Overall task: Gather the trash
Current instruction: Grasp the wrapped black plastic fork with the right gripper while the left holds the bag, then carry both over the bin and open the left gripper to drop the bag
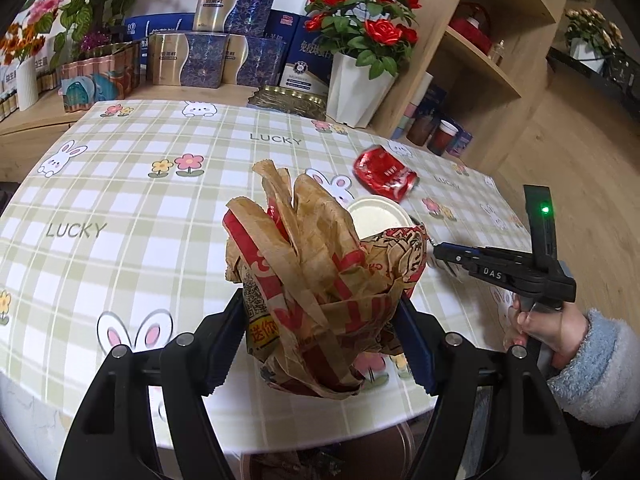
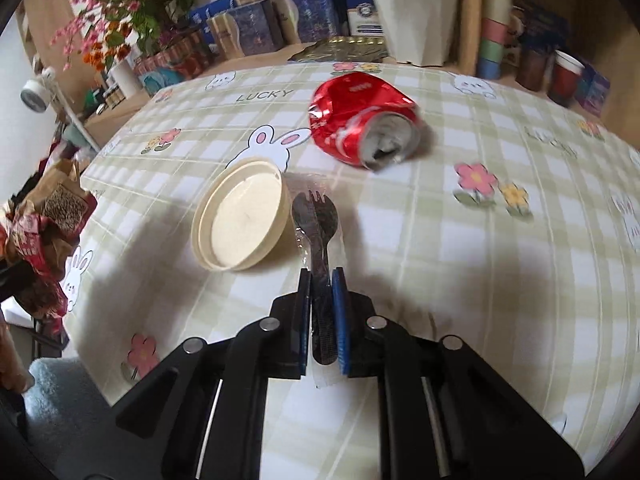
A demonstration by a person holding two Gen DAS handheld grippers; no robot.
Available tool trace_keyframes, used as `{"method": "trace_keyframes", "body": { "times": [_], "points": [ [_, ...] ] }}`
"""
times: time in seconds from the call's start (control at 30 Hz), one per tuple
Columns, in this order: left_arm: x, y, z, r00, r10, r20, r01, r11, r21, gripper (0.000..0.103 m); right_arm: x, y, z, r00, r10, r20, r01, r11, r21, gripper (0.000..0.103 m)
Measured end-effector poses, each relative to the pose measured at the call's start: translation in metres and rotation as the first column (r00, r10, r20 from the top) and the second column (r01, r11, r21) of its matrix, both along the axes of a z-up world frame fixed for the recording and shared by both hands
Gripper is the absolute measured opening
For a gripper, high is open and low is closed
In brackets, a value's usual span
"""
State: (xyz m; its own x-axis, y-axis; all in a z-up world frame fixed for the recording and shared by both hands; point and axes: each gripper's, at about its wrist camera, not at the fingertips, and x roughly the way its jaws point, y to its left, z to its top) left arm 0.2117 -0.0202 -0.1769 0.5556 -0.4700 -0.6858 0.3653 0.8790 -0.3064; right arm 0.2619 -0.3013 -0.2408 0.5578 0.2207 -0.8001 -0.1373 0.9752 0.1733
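Left wrist: left tongs [image 1: 320, 332] tilted downward grip paper bag [image 1: 316, 280]; right tongs [image 2: 321, 276] clamp wrapped cutlery [image 2: 318, 232].

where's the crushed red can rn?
On the tablecloth, lying on its side: the crushed can is upper centre in the right wrist view, beyond the cream lid.

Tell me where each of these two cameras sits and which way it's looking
Left wrist: sits on the left gripper, looking forward and down across the checked table; its fingers clamp a crumpled paper bag, and the right gripper and hand show at right.
Right wrist: sits on the right gripper, looking down at the table; its fingers pinch wrapped plastic cutlery.
Shared: crushed red can, cream lid, paper bag, white flowerpot.
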Motion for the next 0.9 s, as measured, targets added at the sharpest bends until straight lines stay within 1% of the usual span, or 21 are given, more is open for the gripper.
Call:
{"method": "trace_keyframes", "body": {
  "times": [0.07,0.2,0.33,0.57,0.67,0.9],
  "points": [
    [-0.011,0.000,0.000,1.000,-0.008,-0.001,0.008,1.000,0.004,0.069,-0.014,-0.005,0.000,1.000,-0.029,0.004,0.029,1.000,0.000,0.014],
    [-0.030,-0.002,0.000,1.000,-0.028,-0.002,0.028,1.000,0.014,0.069,-0.038,-0.017,-0.002,0.996,-0.086,-0.007,0.086,0.996,0.030,0.014],
    [-0.049,-0.002,0.000,0.999,-0.044,-0.002,0.044,0.999,0.019,0.069,-0.062,-0.021,0.005,0.994,-0.105,0.010,0.104,0.992,0.070,0.014],
    [-0.088,-0.002,-0.002,0.996,-0.088,0.012,0.087,0.996,0.035,0.071,-0.108,0.000,0.027,0.994,-0.072,0.078,0.062,0.990,0.124,0.014],
    [-0.105,-0.003,-0.012,0.993,-0.117,-0.004,0.117,0.992,0.046,0.071,-0.128,0.008,0.033,0.994,-0.048,0.102,0.033,0.988,0.149,0.014],
    [-0.145,-0.006,-0.040,0.985,-0.166,-0.037,0.169,0.979,0.110,0.073,-0.159,0.024,0.034,0.992,-0.008,0.124,-0.017,0.980,0.198,0.014]
  ]
}}
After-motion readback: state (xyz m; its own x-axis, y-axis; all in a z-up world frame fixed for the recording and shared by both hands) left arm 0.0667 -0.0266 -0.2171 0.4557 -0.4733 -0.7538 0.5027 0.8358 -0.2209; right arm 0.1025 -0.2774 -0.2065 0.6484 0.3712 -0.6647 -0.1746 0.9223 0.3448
